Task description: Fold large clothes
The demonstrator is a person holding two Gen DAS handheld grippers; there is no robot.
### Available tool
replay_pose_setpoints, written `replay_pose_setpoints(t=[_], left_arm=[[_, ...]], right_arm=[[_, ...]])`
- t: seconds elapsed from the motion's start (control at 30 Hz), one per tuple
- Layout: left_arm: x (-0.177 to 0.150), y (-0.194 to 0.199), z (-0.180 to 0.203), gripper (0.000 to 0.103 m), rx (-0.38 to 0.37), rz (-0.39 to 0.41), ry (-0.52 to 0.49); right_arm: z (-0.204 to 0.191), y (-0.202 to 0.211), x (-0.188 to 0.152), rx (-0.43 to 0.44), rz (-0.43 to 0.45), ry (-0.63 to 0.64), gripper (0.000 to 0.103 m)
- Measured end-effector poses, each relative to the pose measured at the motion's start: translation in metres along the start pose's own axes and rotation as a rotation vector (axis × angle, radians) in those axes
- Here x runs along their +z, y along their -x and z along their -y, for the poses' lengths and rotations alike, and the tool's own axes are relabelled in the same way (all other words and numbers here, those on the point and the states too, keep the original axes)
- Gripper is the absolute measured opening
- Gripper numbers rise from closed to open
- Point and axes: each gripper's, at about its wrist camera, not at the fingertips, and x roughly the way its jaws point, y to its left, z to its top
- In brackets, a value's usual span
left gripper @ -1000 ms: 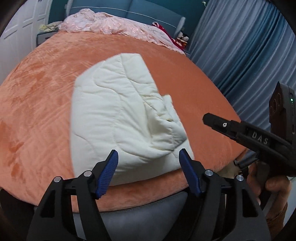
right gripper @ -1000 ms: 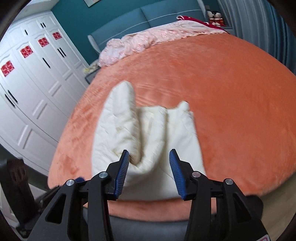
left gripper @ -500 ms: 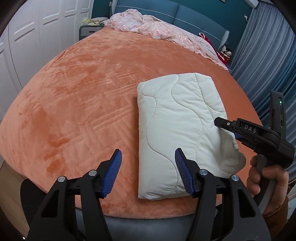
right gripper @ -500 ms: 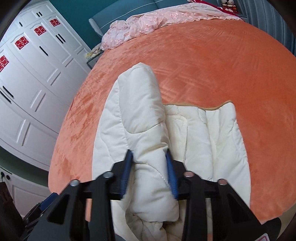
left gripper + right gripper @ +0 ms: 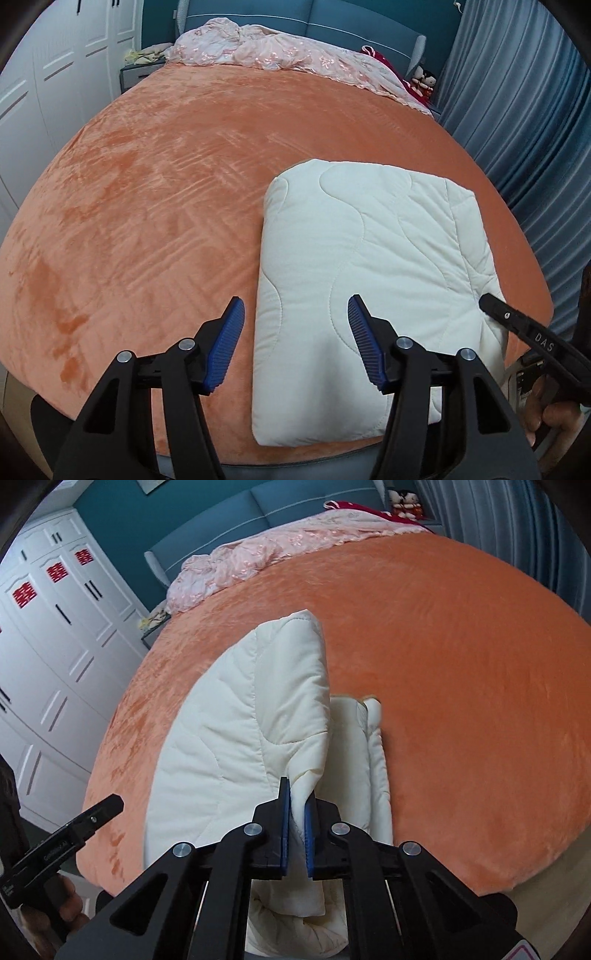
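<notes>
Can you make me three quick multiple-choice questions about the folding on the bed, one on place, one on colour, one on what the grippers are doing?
1. Where does the white quilt lie?
A. near the bed's foot edge
B. against the headboard
C. on the floor

2. What colour is the bed cover?
A. grey
B. orange
C. green

3. What is the right gripper doing?
A. hanging open
B. holding a pillow
C. pinching quilt fabric

Answers: 1 A, the quilt sits at the near edge; 2 B, plush orange all round; 3 C, its jaws clamp a white fold, while the left gripper is open.

Cream quilted garment (image 5: 373, 258) lies folded on the bed's near edge.
</notes>
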Motion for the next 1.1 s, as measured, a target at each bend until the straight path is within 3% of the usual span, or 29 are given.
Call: replay_pose_setpoints(t=[0.23,0.53,1.1], left_arm=[[-0.008,-0.044,0.033,0.055,0.016,-0.080,-0.037],[-0.018,-0.073,0.041,0.057,0.082,-0.103,-0.047],[-0.030,-0.106,0.048,0.065,0.161,-0.071,-0.107]], right_arm=[[0.022,-0.032,-0.010,-0.009,-0.052,-0.043,0.006],[0.028,-0.071,-0.013,-0.032,-0.102,-0.068,0.007],[0.025,-0.111,-0.010,-0.084,-0.116,-0.010,0.008]])
